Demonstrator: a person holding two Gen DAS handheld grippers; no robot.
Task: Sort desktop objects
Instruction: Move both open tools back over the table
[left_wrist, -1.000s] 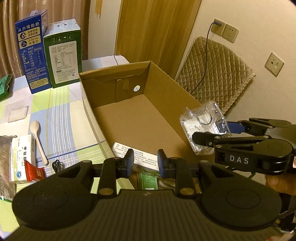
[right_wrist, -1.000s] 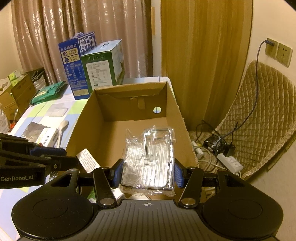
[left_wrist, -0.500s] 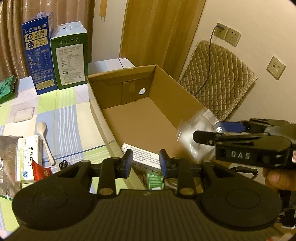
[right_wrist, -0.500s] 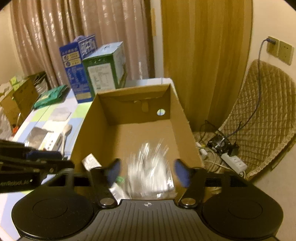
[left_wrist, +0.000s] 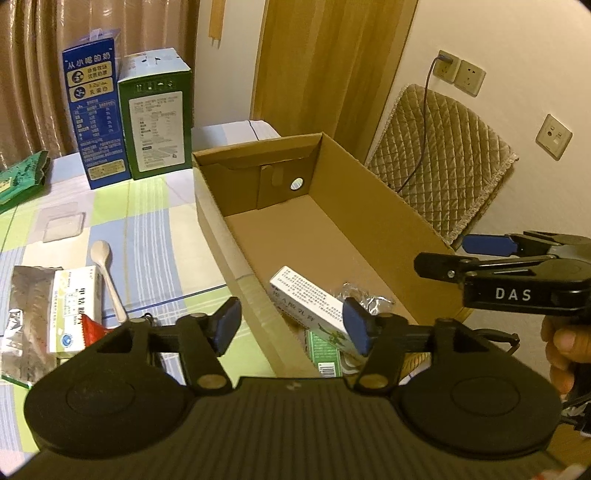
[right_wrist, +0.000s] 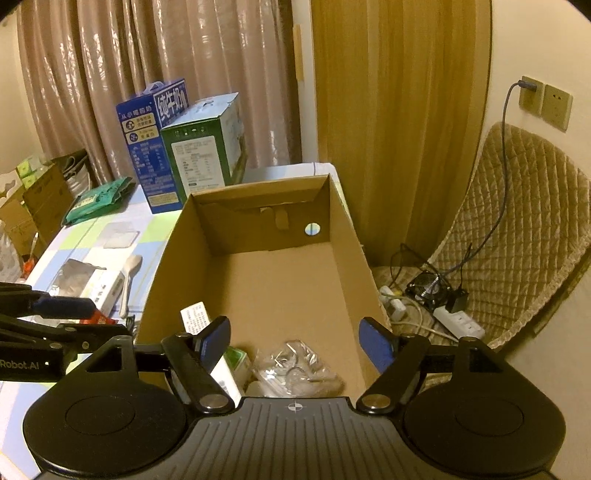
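An open cardboard box (left_wrist: 388, 206) (right_wrist: 343, 229) stands at the table's right edge. At its near end lie a white medicine box (left_wrist: 306, 302) (right_wrist: 195, 317), a green carton (left_wrist: 325, 350) (right_wrist: 236, 360) and a clear plastic package (left_wrist: 364, 297) (right_wrist: 295, 365). My right gripper (right_wrist: 295, 341) (left_wrist: 454, 254) hangs over that end. Its jaws are opening, with the package loose on the box floor below them. My left gripper (left_wrist: 291, 325) (right_wrist: 74, 321) hovers over the box's near left wall. Its jaws are also opening, and nothing is between them.
Left of the box, on the checked tablecloth, lie a white spoon (left_wrist: 105, 266), a white medicine box (left_wrist: 74, 306), a silver foil pack (left_wrist: 26, 314), a red sachet (left_wrist: 92, 328) and a clear lid (left_wrist: 61, 223). Blue (left_wrist: 94, 118) and green (left_wrist: 157, 114) cartons stand behind. A quilted chair (right_wrist: 517, 229) stands at right.
My right gripper opened and the clear plastic package fell from it onto the box floor. My left gripper went from shut to open.
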